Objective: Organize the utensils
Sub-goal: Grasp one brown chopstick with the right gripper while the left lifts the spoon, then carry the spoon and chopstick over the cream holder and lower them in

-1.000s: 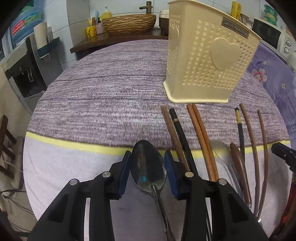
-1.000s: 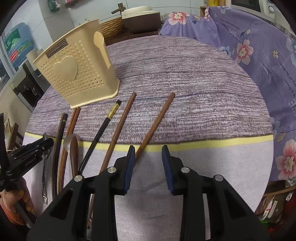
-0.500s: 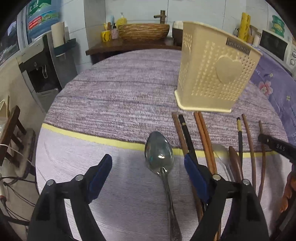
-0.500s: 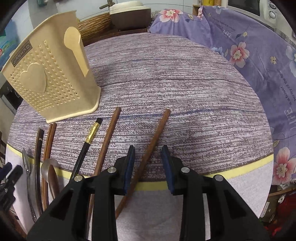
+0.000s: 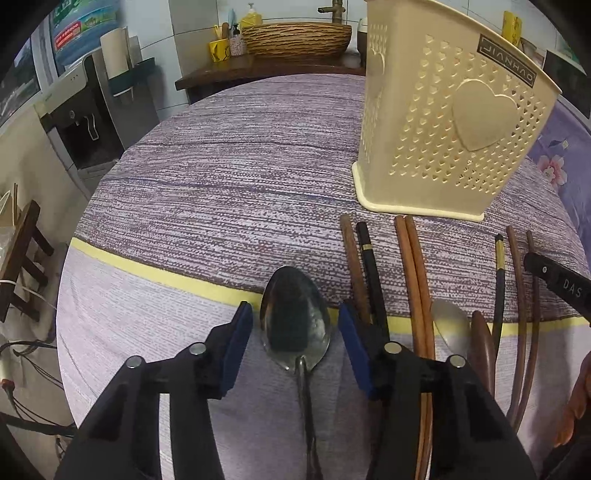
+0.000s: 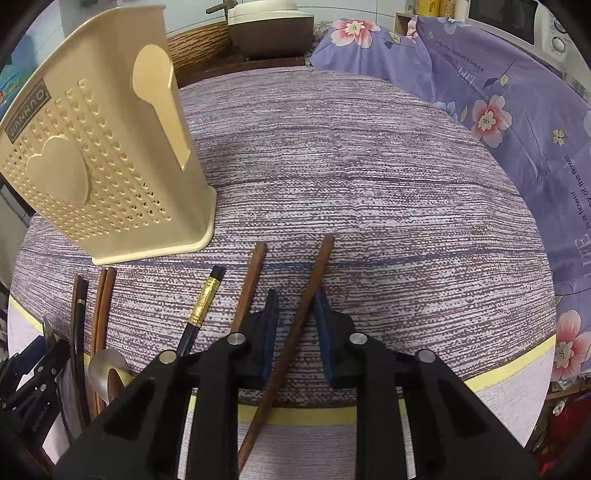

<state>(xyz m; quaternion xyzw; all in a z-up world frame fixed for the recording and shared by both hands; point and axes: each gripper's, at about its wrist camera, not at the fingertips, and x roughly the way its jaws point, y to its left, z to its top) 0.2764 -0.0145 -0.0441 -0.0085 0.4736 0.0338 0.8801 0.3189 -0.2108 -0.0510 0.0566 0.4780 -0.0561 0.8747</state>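
Observation:
A metal spoon (image 5: 295, 325) lies on the table, its bowl between the fingers of my left gripper (image 5: 295, 328); the blue pads stand apart on either side with gaps, so it is open. A cream perforated utensil holder (image 5: 443, 122) stands upright behind. Several chopsticks lie in a row to the right of the spoon (image 5: 413, 266). My right gripper (image 6: 295, 325) is open and straddles a brown chopstick (image 6: 295, 325) lying on the cloth; the pads do not touch it. The holder (image 6: 99, 166) also shows at the left of the right wrist view.
More chopsticks (image 6: 207, 306) and another spoon (image 6: 105, 369) lie left of the right gripper. A purple flowered cloth (image 6: 498, 110) covers something at the right. A wicker basket (image 5: 295, 35) sits on a counter behind the table. A wooden chair (image 5: 22, 251) stands at the left.
My left gripper opened wide and pulled back from the spoon, then moved in again with its fingers narrowed around the bowl. My right gripper moved forward over the brown chopstick.

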